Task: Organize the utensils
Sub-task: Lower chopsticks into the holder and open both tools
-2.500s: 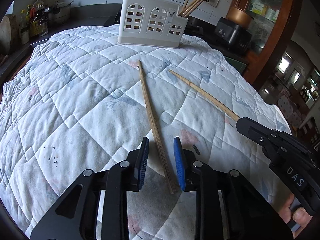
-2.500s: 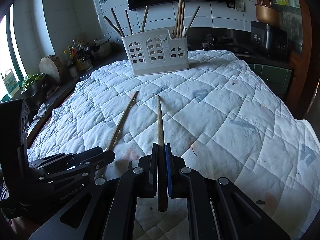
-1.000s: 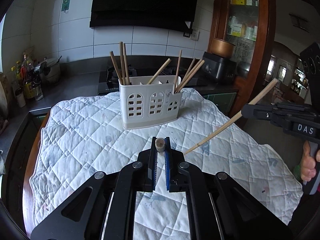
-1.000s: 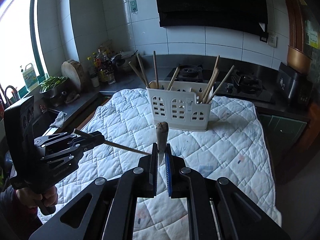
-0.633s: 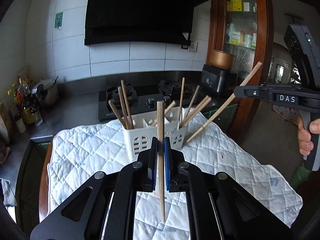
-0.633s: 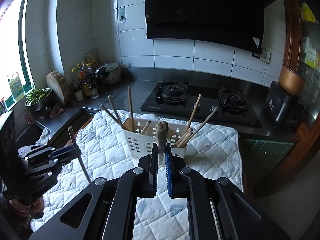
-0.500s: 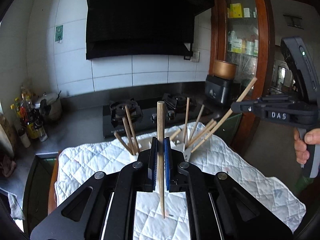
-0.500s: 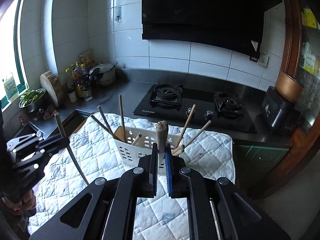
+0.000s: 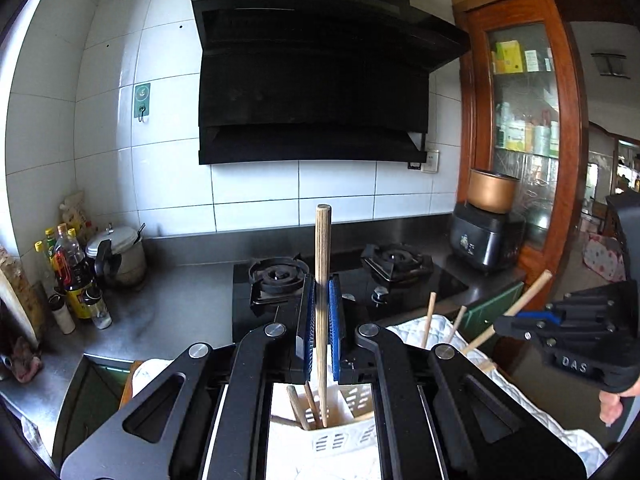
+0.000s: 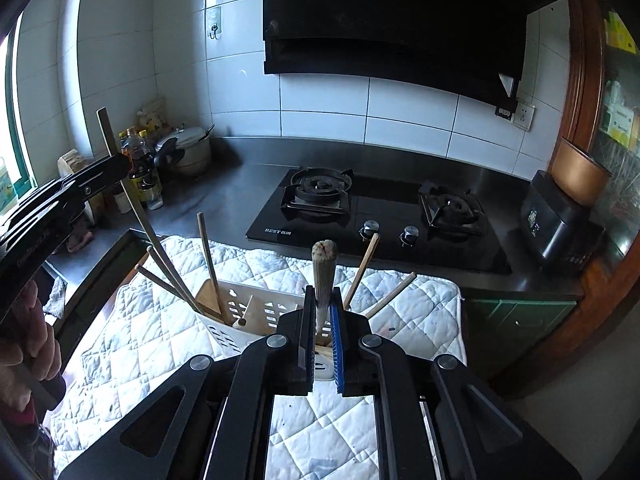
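Note:
My left gripper (image 9: 322,292) is shut on a wooden chopstick (image 9: 321,264), held upright with its lower end inside the left compartment of the white utensil holder (image 9: 340,438). My right gripper (image 10: 321,300) is shut on another wooden chopstick (image 10: 323,272), held steeply above the right side of the holder (image 10: 260,312). Several chopsticks (image 10: 208,264) stand in the holder. The right gripper also shows at the right of the left wrist view (image 9: 516,320), and the left gripper at the left of the right wrist view (image 10: 116,170).
The holder stands on a white quilted cloth (image 10: 160,340) over a table. Behind it are a dark counter with a gas hob (image 10: 380,216), oil bottles (image 9: 76,280), a pot (image 10: 188,152) and a rice cooker (image 9: 486,236). A range hood (image 9: 312,80) hangs above.
Both grippers have moved forward over the holder and tilted down. The left chopstick's lower end has gone into the holder's left compartment. The right chopstick has come down toward the right side.

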A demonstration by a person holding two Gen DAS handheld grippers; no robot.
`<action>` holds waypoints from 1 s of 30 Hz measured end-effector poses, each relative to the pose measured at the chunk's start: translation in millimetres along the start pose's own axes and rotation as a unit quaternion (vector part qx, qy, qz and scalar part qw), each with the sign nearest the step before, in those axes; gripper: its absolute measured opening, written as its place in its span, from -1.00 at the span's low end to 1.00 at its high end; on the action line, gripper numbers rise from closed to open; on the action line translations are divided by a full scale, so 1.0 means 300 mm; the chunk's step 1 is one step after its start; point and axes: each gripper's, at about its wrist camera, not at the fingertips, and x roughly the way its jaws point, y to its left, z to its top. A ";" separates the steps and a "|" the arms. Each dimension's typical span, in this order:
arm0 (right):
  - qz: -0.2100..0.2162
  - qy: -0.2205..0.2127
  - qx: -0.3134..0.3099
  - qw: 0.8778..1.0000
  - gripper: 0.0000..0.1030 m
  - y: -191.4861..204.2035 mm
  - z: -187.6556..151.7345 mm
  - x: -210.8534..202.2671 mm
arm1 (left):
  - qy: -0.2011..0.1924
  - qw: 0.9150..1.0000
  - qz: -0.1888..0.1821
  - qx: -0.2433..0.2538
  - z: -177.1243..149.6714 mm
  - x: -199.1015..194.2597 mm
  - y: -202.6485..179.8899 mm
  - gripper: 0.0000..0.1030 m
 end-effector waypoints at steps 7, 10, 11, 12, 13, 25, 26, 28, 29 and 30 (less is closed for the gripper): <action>0.004 0.018 -0.006 1.000 -0.86 0.010 -0.018 0.061 | 0.015 1.000 0.005 -0.020 -0.047 0.089 0.029 -0.90; 0.006 0.023 -0.008 1.000 -0.86 0.014 -0.024 0.078 | 0.028 0.999 0.004 -0.022 -0.071 0.119 0.037 -0.90; 0.006 0.025 -0.008 1.000 -0.86 0.017 -0.025 0.084 | 0.033 0.999 0.003 -0.021 -0.078 0.128 0.038 -0.90; 0.006 0.027 -0.009 1.000 -0.86 0.019 -0.027 0.090 | 0.037 0.999 0.002 -0.021 -0.085 0.135 0.040 -0.90; 0.006 0.028 -0.008 1.000 -0.86 0.018 -0.029 0.097 | 0.042 0.999 -0.001 -0.020 -0.091 0.141 0.040 -0.90; 0.009 0.031 -0.001 0.999 -0.48 0.006 -0.045 0.121 | 0.048 0.999 -0.011 0.000 -0.116 0.126 0.012 -0.81; 0.007 0.028 0.000 1.000 -0.46 0.006 -0.047 0.115 | 0.046 0.999 -0.011 0.003 -0.114 0.117 0.010 -0.79; 0.005 0.024 -0.001 1.000 -0.44 0.006 -0.052 0.100 | 0.040 0.999 -0.010 0.008 -0.110 0.095 0.004 -0.57; 0.004 0.020 0.000 1.000 -0.37 0.007 -0.057 0.089 | 0.036 0.999 -0.006 0.009 -0.108 0.080 0.000 -0.32; 0.002 0.016 -0.001 1.000 -0.27 0.007 -0.062 0.077 | 0.030 0.999 -0.006 0.009 -0.105 0.063 -0.003 -0.26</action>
